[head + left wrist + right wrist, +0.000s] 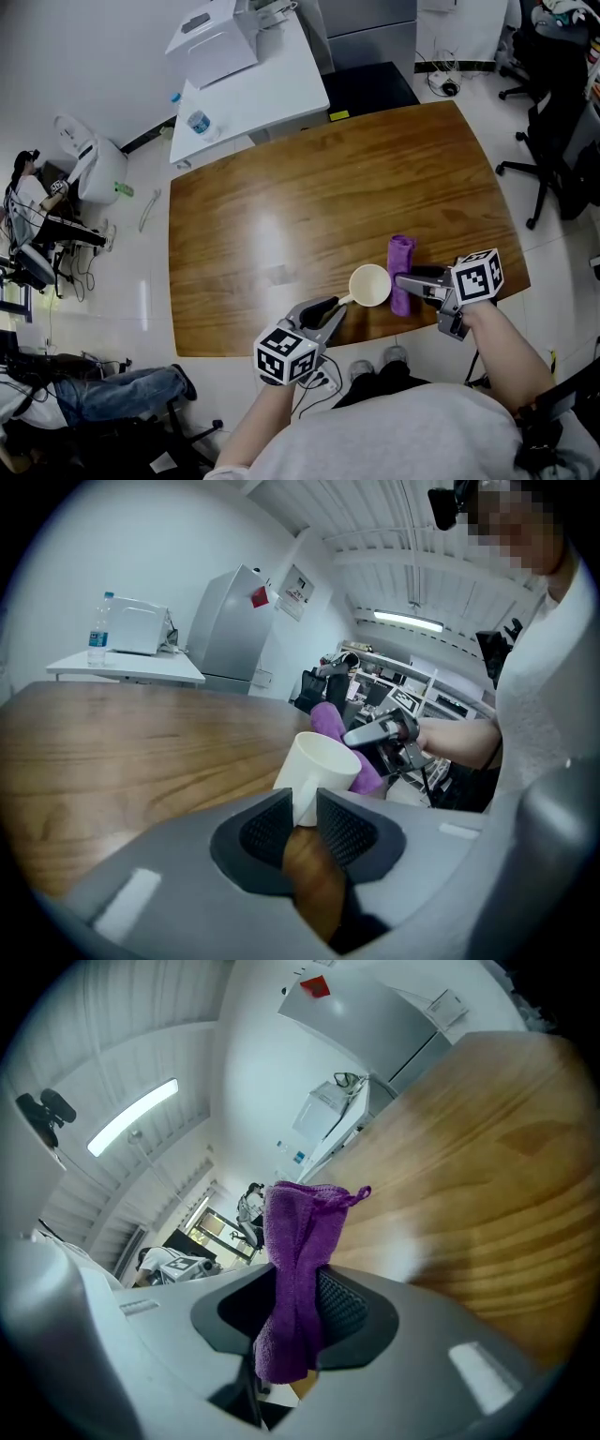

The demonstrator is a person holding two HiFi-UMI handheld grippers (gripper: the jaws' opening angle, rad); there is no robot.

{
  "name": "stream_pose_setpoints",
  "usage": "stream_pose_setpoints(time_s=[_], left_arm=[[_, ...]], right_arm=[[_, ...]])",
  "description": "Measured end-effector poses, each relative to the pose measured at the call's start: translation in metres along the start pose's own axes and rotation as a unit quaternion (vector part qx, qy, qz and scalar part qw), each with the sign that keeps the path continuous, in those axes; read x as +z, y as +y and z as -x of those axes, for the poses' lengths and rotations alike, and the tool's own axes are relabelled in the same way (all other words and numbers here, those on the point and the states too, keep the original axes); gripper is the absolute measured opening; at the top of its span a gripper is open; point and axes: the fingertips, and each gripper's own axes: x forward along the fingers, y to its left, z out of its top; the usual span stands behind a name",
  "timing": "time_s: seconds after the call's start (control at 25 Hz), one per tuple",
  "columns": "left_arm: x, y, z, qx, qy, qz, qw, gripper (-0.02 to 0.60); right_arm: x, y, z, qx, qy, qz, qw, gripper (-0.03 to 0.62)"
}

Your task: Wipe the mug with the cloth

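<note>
left gripper [332, 310] is holding its jaws slightly apart around the mug [369, 285] handle; right gripper [403, 280] is pinching the cloth [401, 255] lying beside the mug on the table [281, 216].

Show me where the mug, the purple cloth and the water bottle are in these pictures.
mug [369, 285]: head view, inside its open top.
purple cloth [401, 255]: head view, on its far half.
water bottle [97, 635]: left gripper view, on its body.
</note>
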Motion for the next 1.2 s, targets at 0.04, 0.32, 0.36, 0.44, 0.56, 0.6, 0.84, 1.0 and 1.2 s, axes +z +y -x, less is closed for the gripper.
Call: stream_pose_setpoints(time_s=[0.04, 0.32, 0.36, 0.44, 0.56, 0.6, 0.84, 1.0, 1.2], left_arm=[[0.0, 0.001, 0.0, 0.0, -0.001, 0.001, 1.0, 0.066], [0.002, 0.009, 0.0, 0.002, -0.008, 0.007, 0.9999, 0.071], [0.003, 0.011, 0.0, 0.002, -0.009, 0.007, 0.9999, 0.072], [0.003, 0.013, 0.0, 0.003, -0.01, 0.008, 0.9999, 0.072], [0.004, 0.016, 0.001, 0.004, -0.012, 0.012, 0.9998, 0.072], [0.004, 0.018, 0.001, 0.004, -0.014, 0.013, 0.9998, 0.072], [0.01, 0.025, -0.001, 0.009, -0.017, 0.014, 0.9997, 0.069], [0.013, 0.029, -0.002, 0.01, -0.018, 0.014, 0.9997, 0.066], [0.018, 0.033, -0.005, 0.006, -0.017, 0.011, 0.9998, 0.064]], right_arm=[[-0.003, -0.005, -0.002, -0.009, 0.01, 0.004, 1.0, 0.132], [-0.023, -0.027, -0.014, -0.063, 0.07, 0.047, 0.994, 0.132], [-0.025, -0.029, -0.015, -0.067, 0.077, 0.054, 0.993, 0.132], [-0.027, -0.029, -0.016, -0.069, 0.088, 0.062, 0.992, 0.132], [-0.023, -0.028, -0.013, -0.07, 0.09, 0.072, 0.991, 0.132], [-0.019, -0.027, -0.012, -0.071, 0.086, 0.076, 0.991, 0.132], [0.019, -0.017, -0.003, -0.071, 0.052, 0.095, 0.992, 0.132], [0.036, 0.0, -0.005, -0.049, 0.036, 0.101, 0.993, 0.132], [0.043, 0.01, -0.013, -0.027, 0.035, 0.101, 0.994, 0.132]])
